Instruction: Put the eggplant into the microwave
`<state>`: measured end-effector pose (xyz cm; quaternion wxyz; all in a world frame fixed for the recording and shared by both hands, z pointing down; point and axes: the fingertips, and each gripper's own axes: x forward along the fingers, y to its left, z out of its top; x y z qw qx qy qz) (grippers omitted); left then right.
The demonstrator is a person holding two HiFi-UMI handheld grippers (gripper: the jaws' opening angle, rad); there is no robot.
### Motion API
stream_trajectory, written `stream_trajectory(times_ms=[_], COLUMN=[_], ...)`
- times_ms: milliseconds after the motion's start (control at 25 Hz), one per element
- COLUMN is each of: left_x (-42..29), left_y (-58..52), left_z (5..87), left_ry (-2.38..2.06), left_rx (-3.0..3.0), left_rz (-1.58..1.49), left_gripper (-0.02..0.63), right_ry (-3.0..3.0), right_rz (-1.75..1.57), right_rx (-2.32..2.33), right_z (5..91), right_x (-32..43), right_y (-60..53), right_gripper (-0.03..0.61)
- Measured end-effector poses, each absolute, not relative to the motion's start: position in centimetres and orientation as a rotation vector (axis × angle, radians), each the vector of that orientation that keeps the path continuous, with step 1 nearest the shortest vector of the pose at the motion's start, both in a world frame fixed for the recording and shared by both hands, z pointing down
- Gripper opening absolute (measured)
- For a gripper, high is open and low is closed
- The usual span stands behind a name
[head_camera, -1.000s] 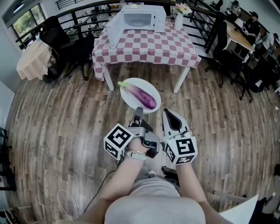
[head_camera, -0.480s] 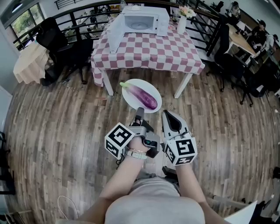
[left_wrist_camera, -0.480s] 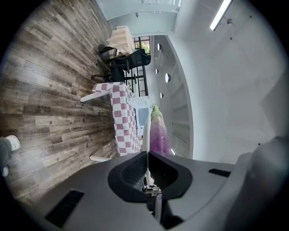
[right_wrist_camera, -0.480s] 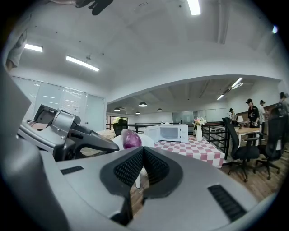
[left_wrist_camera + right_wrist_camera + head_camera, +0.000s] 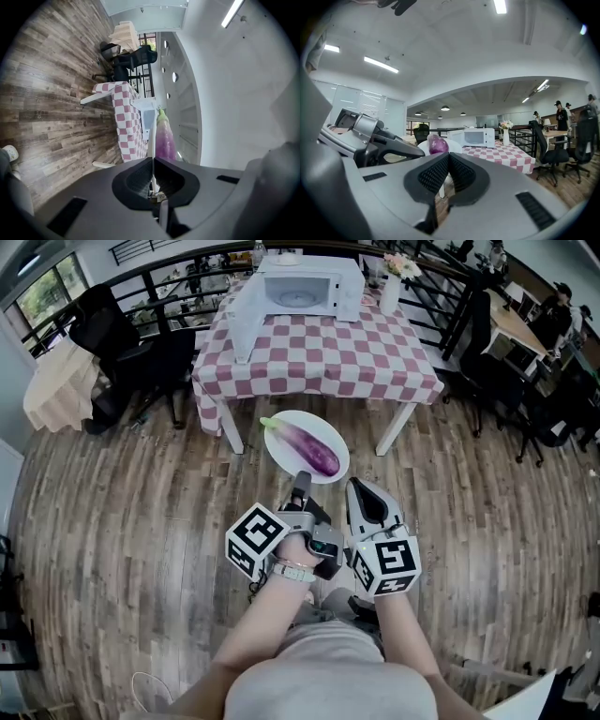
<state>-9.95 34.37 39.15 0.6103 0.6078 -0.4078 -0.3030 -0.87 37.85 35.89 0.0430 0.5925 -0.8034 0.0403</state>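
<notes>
Left tongs (image 5: 300, 480) clamp the round white plate (image 5: 281, 422) by its rim; right tongs (image 5: 364, 491) pressed together, empty.
I see a long glossy purple eggplant (image 5: 306, 445), green-stemmed, lying on it.

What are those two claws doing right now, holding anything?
Left gripper: closed on the rim of the white plate carrying the eggplant.
Right gripper: closed, holding nothing.
</notes>
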Motion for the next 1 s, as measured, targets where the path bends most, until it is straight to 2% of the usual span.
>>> stream_trajectory(times_ms=[1000], left_x=[-9.3], left_y=[25.4], left_z=[40.0], left_ry=[-0.96], left_rx=[1.386], left_rz=[-0.72], left_gripper=[0.014], right_ry=[-2.527], right_rz=[0.144], right_rx=[1.774], right_z=[36.5], right_x=[-0.2], right_y=[27.4], right_gripper=[0.025])
